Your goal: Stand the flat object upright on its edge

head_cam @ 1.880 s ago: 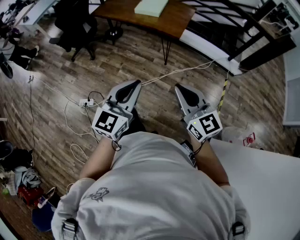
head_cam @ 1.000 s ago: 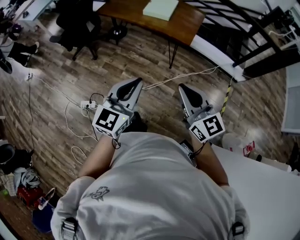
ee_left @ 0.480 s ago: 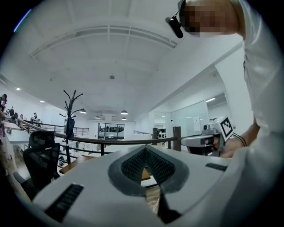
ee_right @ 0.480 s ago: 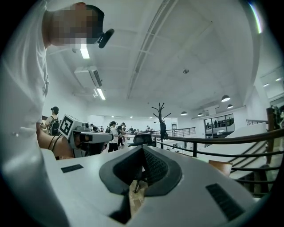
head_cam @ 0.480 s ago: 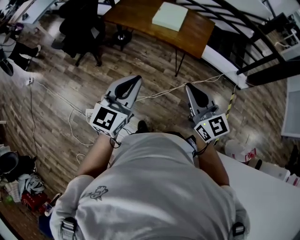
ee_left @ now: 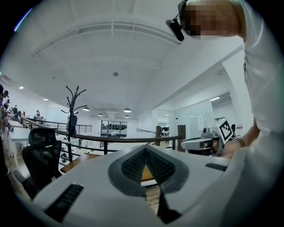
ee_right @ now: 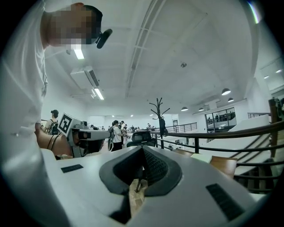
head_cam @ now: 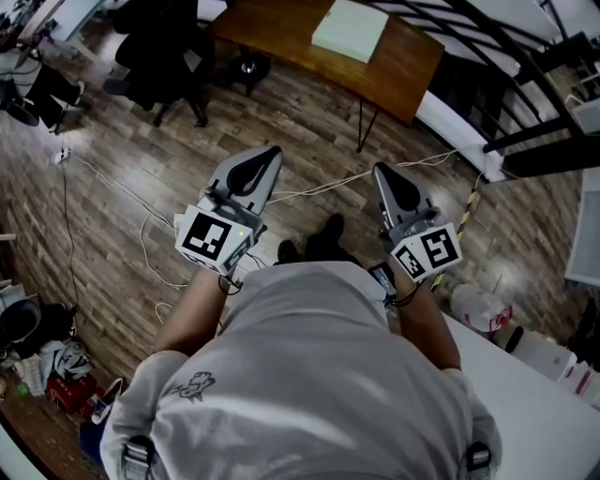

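2 clenched, empty claws; the flat object lies on the table.
Head view: the left gripper (head_cam: 264, 159) at 11 o'clock and the right gripper (head_cam: 386, 178) at 1 o'clock both point toward 12 o'clock, where the pale flat object (head_cam: 349, 28) lies flat on the wooden table (head_cam: 405, 60), well apart from both. Left gripper view: jaws pressed together, nothing between them. Right gripper view: jaws together, empty; the flat object shows at 3 o'clock on the table.

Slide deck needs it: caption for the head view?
Shut, empty left gripper and right gripper above wood floor; pale flat pad lies on wooden table ahead.
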`<state>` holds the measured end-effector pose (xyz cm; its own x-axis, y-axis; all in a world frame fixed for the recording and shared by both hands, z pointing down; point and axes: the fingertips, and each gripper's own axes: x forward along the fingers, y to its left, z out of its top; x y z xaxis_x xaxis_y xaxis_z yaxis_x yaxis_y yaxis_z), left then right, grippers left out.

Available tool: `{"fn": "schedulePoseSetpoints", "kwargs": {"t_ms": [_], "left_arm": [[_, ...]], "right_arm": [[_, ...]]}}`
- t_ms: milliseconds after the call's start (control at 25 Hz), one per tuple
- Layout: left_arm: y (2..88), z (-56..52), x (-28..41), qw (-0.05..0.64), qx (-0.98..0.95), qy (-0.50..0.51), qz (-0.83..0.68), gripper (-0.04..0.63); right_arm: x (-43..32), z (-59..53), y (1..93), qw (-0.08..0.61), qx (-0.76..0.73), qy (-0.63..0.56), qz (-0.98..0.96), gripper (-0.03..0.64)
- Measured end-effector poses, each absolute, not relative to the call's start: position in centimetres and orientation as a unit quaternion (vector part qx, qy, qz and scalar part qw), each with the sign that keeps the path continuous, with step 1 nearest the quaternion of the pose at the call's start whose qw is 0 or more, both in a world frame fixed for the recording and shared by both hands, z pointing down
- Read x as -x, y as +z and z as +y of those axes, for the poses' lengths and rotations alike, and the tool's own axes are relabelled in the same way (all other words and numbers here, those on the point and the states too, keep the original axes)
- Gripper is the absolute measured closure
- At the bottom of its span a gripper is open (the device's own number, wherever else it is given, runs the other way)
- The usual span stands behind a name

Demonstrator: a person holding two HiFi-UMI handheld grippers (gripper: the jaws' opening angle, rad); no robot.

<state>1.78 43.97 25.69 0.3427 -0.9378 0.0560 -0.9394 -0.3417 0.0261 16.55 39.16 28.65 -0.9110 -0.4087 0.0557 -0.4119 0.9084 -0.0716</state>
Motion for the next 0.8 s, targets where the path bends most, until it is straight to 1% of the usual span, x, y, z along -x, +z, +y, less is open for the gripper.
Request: {"fn": "schedulePoseSetpoints", "kwargs": {"t_ms": [400, 800], "left_arm": [[26.4, 35.5, -2.9, 0.032, -0.806, 0.021, -0.590, 0.583], [26.1, 26.5, -7.1, 0.022, -0.801, 0.017, -0.598, 0.583]], "right_arm": [[-17.5, 30.1, 29.0, 0.015, -0.191, 0.043, -0.981, 0.583], [-20.5, 22.0, 28.7, 0.007, -0.170, 0.040, -0.985, 0.583]]}}
